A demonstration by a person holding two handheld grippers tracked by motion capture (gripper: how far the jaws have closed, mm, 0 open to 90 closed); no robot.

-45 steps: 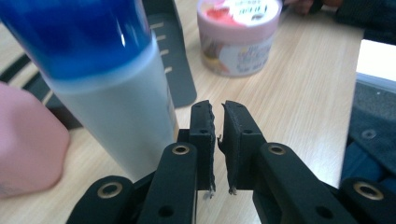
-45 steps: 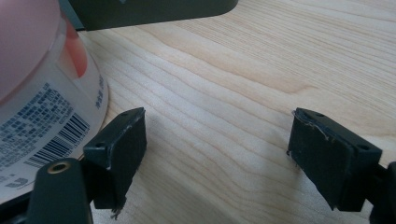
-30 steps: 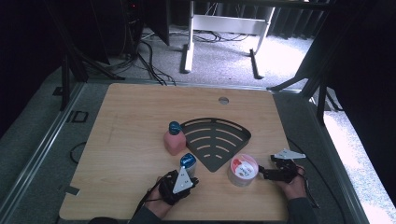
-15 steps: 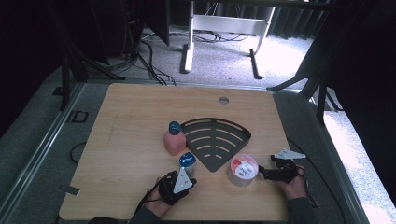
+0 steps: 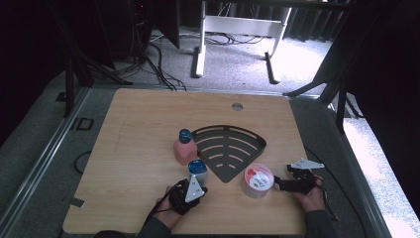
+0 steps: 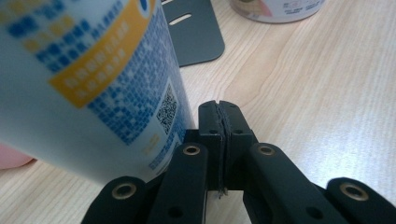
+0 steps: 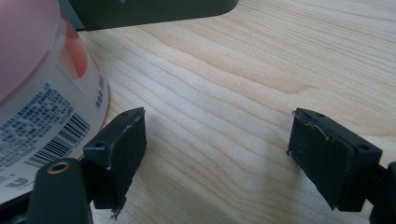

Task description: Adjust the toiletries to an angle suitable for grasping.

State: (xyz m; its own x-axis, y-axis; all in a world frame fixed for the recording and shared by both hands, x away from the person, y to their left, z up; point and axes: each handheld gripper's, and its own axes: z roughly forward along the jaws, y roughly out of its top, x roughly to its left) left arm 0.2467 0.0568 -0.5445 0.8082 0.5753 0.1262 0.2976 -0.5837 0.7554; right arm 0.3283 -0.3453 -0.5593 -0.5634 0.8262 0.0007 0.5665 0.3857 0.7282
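A blue-and-white bottle [image 5: 198, 170] with a yellow band stands near the table's front, just left of the black fan-shaped rack [image 5: 229, 148]. My left gripper [image 5: 200, 184] sits right in front of the bottle. In the left gripper view my left gripper [image 6: 219, 109] is shut with nothing between its jaws, and the bottle [image 6: 93, 70] stands close beside them on the left. A white tub [image 5: 257, 179] with a red-and-pink lid stands right of the rack's tip. My right gripper [image 5: 278, 184] lies just right of the tub and is open [image 7: 217, 140]. The tub [image 7: 37, 93] is beside its left jaw.
A pink bottle [image 5: 184, 148] with a blue cap stands behind the blue-and-white one, against the rack's left edge. The wooden table [image 5: 148, 119] has a round hole [image 5: 237, 106] near its far edge. Cables trail from both grippers off the front.
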